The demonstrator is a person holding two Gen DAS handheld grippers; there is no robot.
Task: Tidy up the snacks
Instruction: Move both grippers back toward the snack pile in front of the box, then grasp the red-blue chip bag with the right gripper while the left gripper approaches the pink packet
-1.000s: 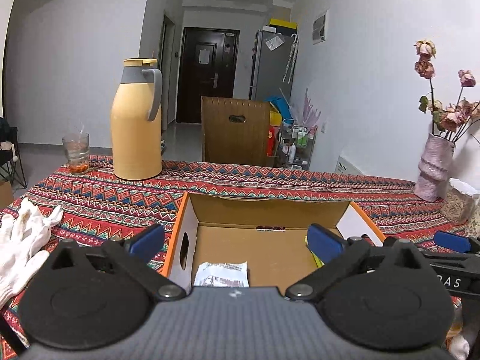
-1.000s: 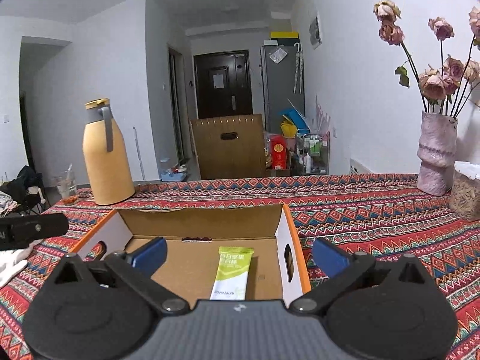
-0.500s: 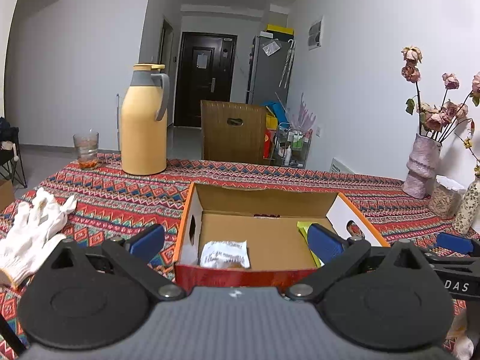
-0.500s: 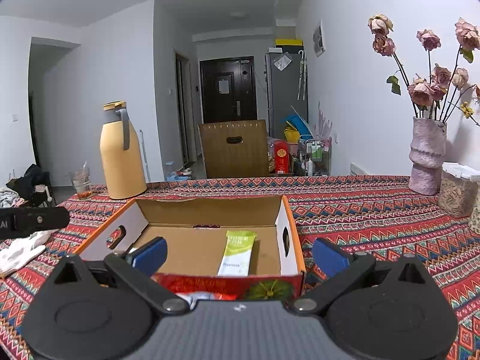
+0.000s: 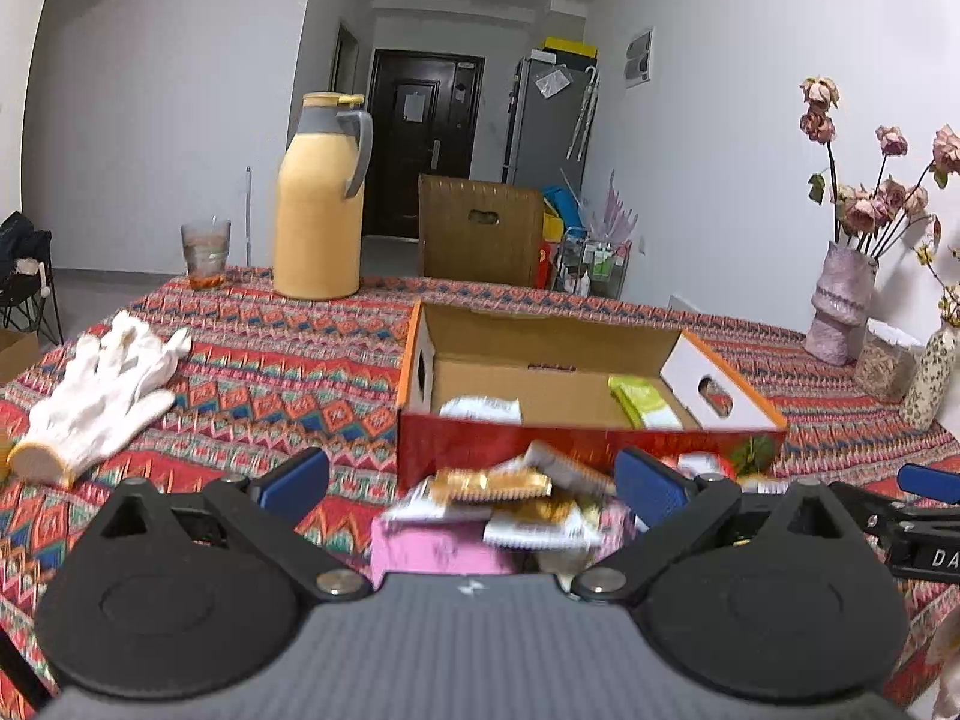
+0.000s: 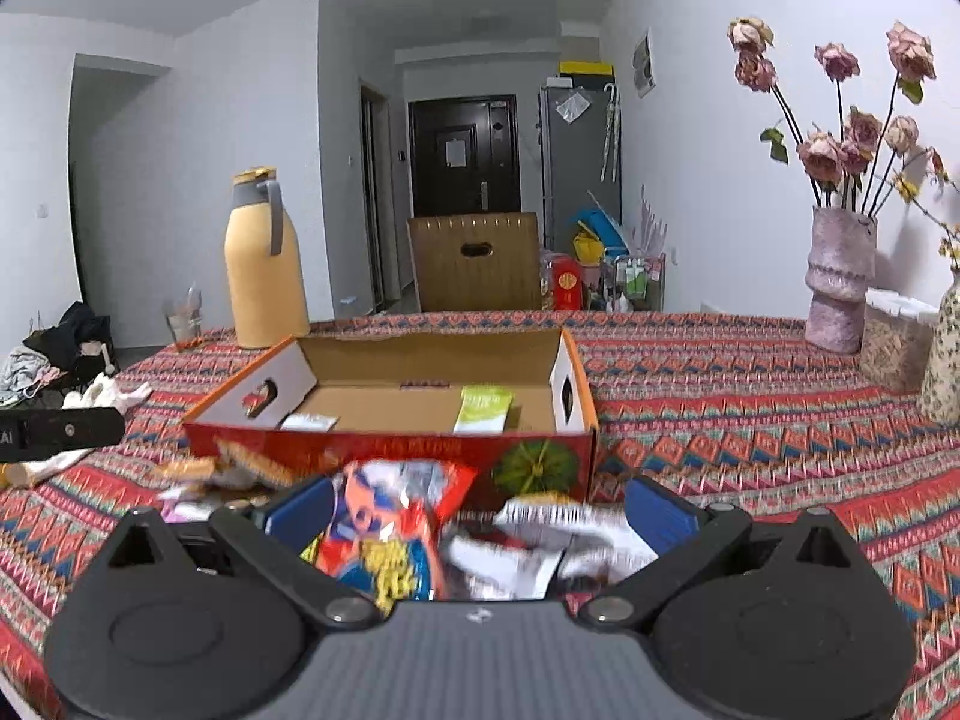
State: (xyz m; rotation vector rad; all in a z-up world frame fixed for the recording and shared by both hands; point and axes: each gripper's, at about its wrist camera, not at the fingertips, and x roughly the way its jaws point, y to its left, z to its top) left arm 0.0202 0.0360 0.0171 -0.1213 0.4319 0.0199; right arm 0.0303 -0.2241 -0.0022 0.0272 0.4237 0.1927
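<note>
An open cardboard box [image 5: 576, 444] [image 6: 390, 450] with a red front stands on the patterned tablecloth. Inside lie a white packet [image 5: 480, 408] [image 6: 309, 422] and a green packet [image 5: 645, 402] [image 6: 483, 408]. A pile of snack packets lies in front of the box: gold and white ones on a pink pack [image 5: 498, 504], and a red-and-blue bag [image 6: 390, 534] beside white packets [image 6: 552, 534]. My left gripper [image 5: 474, 483] is open above the gold packets. My right gripper [image 6: 477, 510] is open above the red bag. Both are empty.
A yellow thermos [image 5: 318, 204] and a glass [image 5: 205, 252] stand at the far left. White gloves [image 5: 102, 390] lie left of the box. A pink vase with dried roses [image 5: 843, 294] [image 6: 837, 276], a jar [image 6: 894, 342] and a small vase stand at the right.
Both grippers have pulled back from over the box toward the near table edge. The snack pile in front of the box has come into view. Both grippers stay open.
</note>
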